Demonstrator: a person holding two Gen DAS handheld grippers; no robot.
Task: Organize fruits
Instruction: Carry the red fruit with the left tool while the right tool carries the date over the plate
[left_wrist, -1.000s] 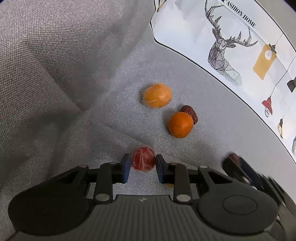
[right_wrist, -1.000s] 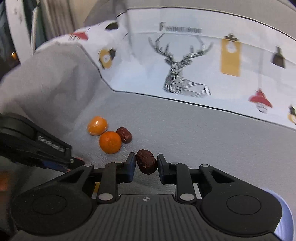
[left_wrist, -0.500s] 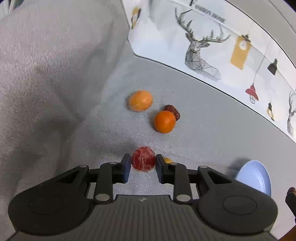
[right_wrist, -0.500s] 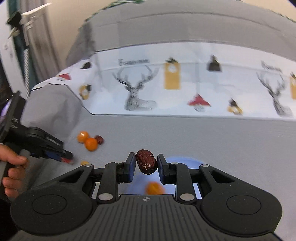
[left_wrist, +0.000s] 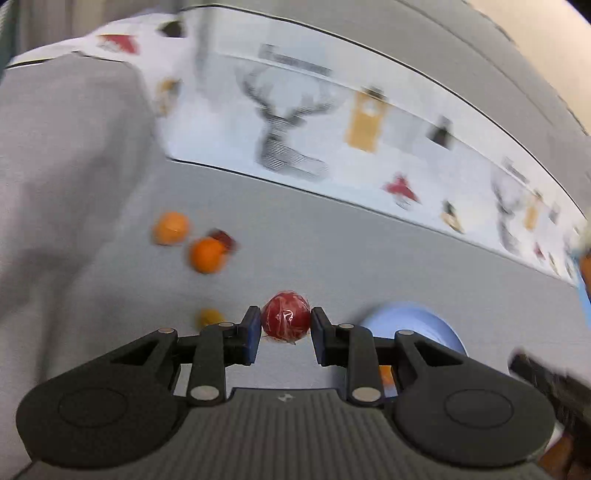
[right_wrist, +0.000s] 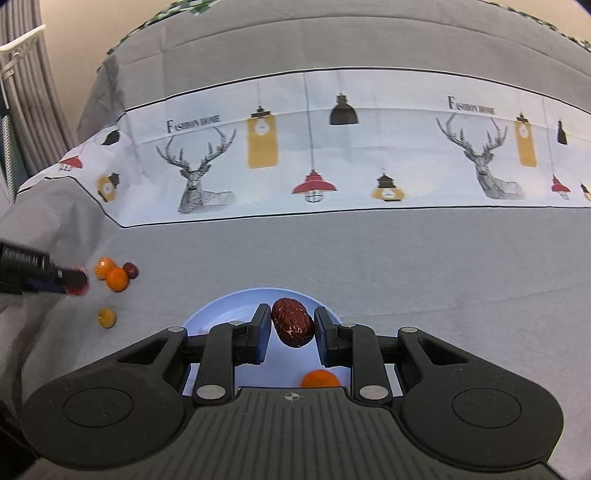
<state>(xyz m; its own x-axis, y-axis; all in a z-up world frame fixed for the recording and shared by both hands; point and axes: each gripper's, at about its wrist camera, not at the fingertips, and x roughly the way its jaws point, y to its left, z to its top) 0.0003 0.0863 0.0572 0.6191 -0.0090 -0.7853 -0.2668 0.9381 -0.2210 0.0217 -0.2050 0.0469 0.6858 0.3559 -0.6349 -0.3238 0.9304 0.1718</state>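
Grey cloth (right_wrist: 369, 258) covers the whole work surface, and across its far part runs a white printed band (right_wrist: 332, 147) with stags, hanging lamps and the words "Fashion Home"; behind it the grey fabric rises in a rounded hump, with a cream wall and a grey curtain (right_wrist: 26, 74) at the far left of the right wrist view. On the cloth sits a pale blue plate (right_wrist: 229, 306), and on it lies one small orange fruit (right_wrist: 319, 378), partly hidden by the gripper body. Over this plate the right gripper (right_wrist: 288, 328) is clamped on a wrinkled dark red date (right_wrist: 293, 326), its blue pads pressing both sides. The left gripper (left_wrist: 285, 323) pinches a round red fruit in clear wrap (left_wrist: 285, 319) between its pads, above the cloth and just left of the plate; the left wrist view is blurred. Well to the left of the plate a cluster rests on the cloth: two orange fruits (right_wrist: 112, 275) touching, with a second date (right_wrist: 131, 270) against them. A smaller yellow-orange fruit (right_wrist: 106, 317) lies alone, nearer than the cluster
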